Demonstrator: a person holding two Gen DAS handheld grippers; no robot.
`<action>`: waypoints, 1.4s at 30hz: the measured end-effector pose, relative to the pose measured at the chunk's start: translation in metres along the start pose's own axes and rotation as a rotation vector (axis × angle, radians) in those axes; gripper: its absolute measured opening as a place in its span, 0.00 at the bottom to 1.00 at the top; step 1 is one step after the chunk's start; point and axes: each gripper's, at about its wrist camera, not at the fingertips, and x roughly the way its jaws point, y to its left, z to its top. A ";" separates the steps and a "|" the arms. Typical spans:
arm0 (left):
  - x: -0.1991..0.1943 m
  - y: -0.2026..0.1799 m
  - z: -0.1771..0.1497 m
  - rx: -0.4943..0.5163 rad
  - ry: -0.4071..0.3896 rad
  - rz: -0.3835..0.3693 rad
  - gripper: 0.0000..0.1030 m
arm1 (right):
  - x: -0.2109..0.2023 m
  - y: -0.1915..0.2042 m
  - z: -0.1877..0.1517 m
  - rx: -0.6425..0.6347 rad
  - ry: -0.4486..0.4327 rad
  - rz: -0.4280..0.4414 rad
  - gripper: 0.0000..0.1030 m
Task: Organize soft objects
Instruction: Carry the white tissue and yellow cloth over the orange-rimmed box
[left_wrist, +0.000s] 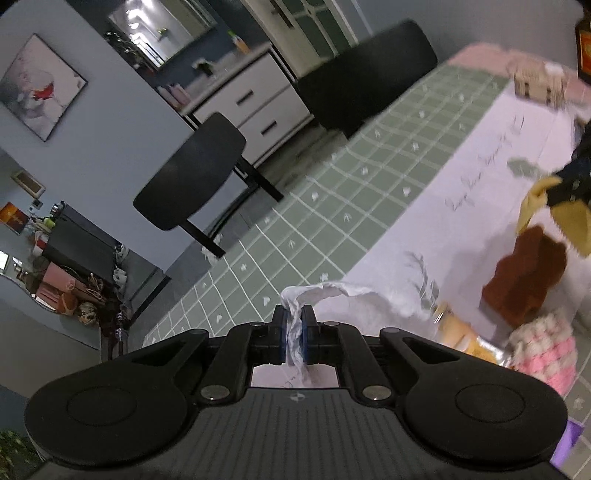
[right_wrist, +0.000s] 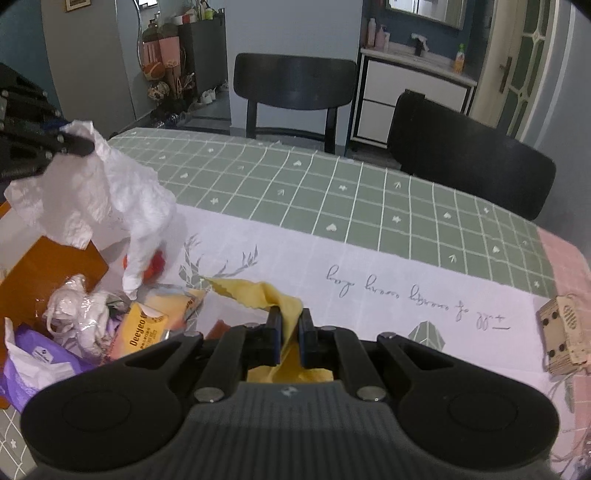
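My left gripper (left_wrist: 294, 318) is shut on a crumpled white plastic bag (left_wrist: 354, 295), lifted off the table. In the right wrist view the same white bag (right_wrist: 99, 199) hangs from the left gripper (right_wrist: 79, 146) at the far left. My right gripper (right_wrist: 290, 319) is shut on a yellow cloth (right_wrist: 258, 293), whose serrated edge sticks out to the left. The yellow cloth (left_wrist: 535, 206) also shows at the right edge of the left wrist view, held by the right gripper (left_wrist: 565, 188) above a brown plush toy (left_wrist: 524, 273).
A heap at the left holds an orange box (right_wrist: 48, 273), a yellow packet (right_wrist: 147, 325), a clear-wrapped white bundle (right_wrist: 79, 314) and a purple pack (right_wrist: 40, 362). A pink-and-white knit item (left_wrist: 546, 354), a wooden box (right_wrist: 565, 332), two black chairs (right_wrist: 295, 88) beyond the green checked tablecloth (right_wrist: 332, 192).
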 end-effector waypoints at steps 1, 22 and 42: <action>-0.006 0.002 0.000 -0.014 -0.014 -0.012 0.08 | -0.005 0.002 0.001 -0.003 -0.006 -0.002 0.06; -0.136 0.047 -0.032 -0.138 -0.243 0.050 0.07 | -0.093 0.088 0.023 -0.125 -0.107 0.002 0.06; -0.153 0.114 -0.147 -0.291 -0.171 0.102 0.07 | -0.097 0.261 0.067 -0.301 -0.170 0.192 0.06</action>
